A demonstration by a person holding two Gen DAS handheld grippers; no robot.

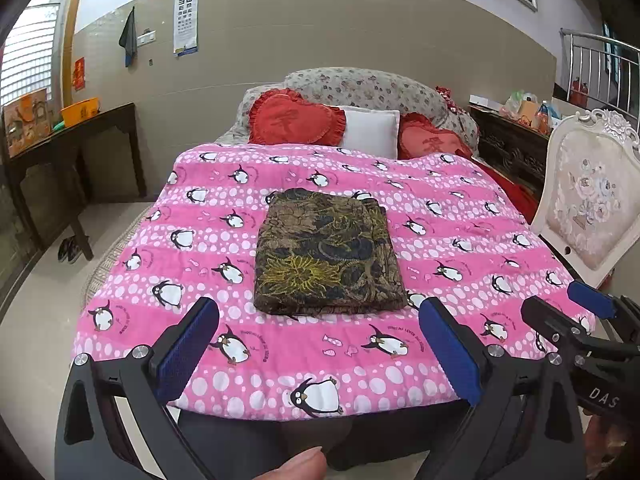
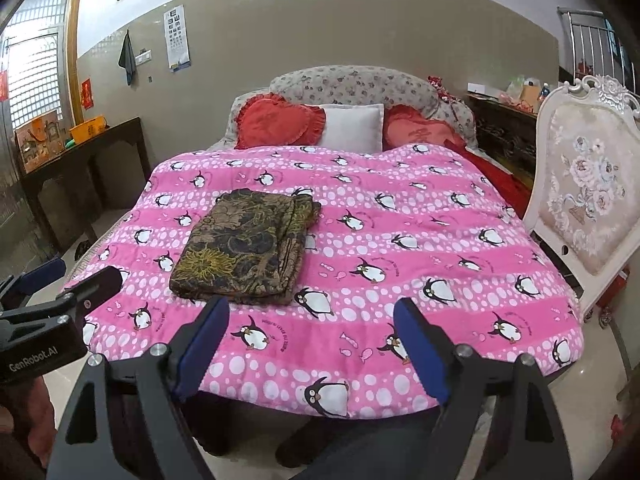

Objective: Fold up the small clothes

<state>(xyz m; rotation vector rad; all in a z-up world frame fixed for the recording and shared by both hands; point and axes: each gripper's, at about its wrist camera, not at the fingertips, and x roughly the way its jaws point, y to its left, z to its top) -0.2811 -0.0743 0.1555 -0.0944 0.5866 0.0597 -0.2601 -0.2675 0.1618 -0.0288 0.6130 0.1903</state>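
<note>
The left gripper (image 1: 320, 354) stands with its blue-padded jaws spread wide and nothing between them, only pink quilt showing through the gap. The right gripper (image 2: 314, 346) is the same — jaws wide, empty, held off the bed's near edge.

Just ahead of the left jaws, a little beyond their tips, lies the dark brown and gold floral-printed cloth garment (image 1: 330, 254), folded into a thick, roughly rectangular pad. From the right jaws it sits ahead and off to the left. It rests flat on the pink quilt with white dots and penguins (image 1: 460, 240) that covers the bed, touched by neither gripper. Its stacked edges show along the far right side.

Judging by this, the fold looks complete or nearly so. The risk lies in any further handling: a pinch that takes only the top layer would peel the stack open, and a drag across the soft quilt could skew the layers or bunch the bedding. Jaws pushed low might catch the quilt along with the cloth.

Beyond, red heart-shaped cushions (image 1: 294, 122) rest by the headboard.
</note>
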